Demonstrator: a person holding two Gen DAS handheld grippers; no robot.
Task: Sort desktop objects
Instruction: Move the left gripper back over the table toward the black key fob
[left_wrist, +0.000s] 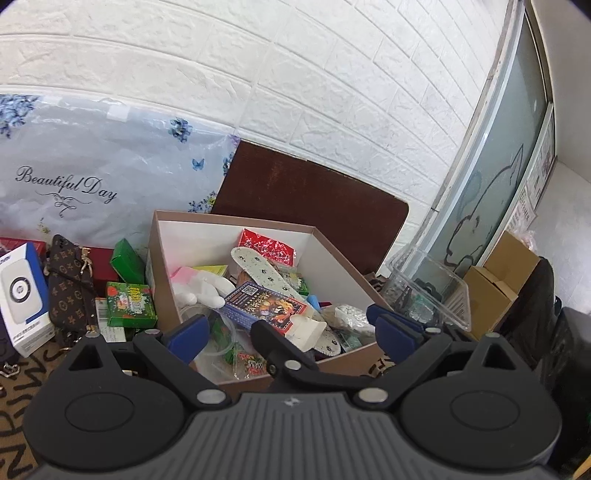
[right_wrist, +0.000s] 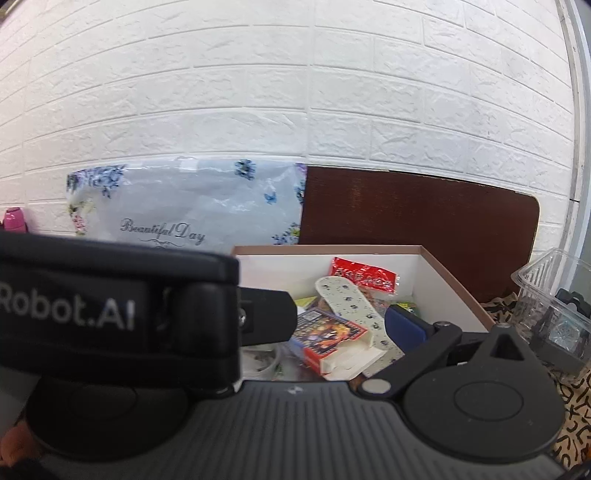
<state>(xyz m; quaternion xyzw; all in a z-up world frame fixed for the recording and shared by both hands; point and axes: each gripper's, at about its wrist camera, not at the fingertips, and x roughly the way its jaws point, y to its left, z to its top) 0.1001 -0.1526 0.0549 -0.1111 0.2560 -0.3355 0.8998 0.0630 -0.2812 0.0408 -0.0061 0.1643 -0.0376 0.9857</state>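
Both grippers hang over the near edge of a brown cardboard box (left_wrist: 162, 258) with white inner walls, standing on a patterned cloth in front of a white brick wall. Left gripper (left_wrist: 291, 332): jaws wide apart, nothing between them, blue pads either side of the box's near half. Right gripper (right_wrist: 332, 325): only its right blue pad shows; the left gripper's body blocks the other side of the view, so I cannot tell how its jaws stand. Box contents are a loose heap: a small printed carton (left_wrist: 266, 306) with its white end flap hanging open, lying on top near the front; a white speckled insole (left_wrist: 262, 273) slanting across it; a red foil packet (left_wrist: 269, 247) against the far wall; a white glove (left_wrist: 207, 290) to the left. Outside the box on the left: green packets (left_wrist: 131, 304), a brown monogram phone case (left_wrist: 70, 284), a blue-and-white boxed gadget (left_wrist: 22, 295). On the right, a clear plastic tray (left_wrist: 432, 288). Handling judgement: the carton looks light, thin-walled and easily crushed; best pinched across its short closed sides at mid-length, well away from the loose flap. The insole looks light and floppy; take it at the narrow waist. The foil packet is probably slippery.
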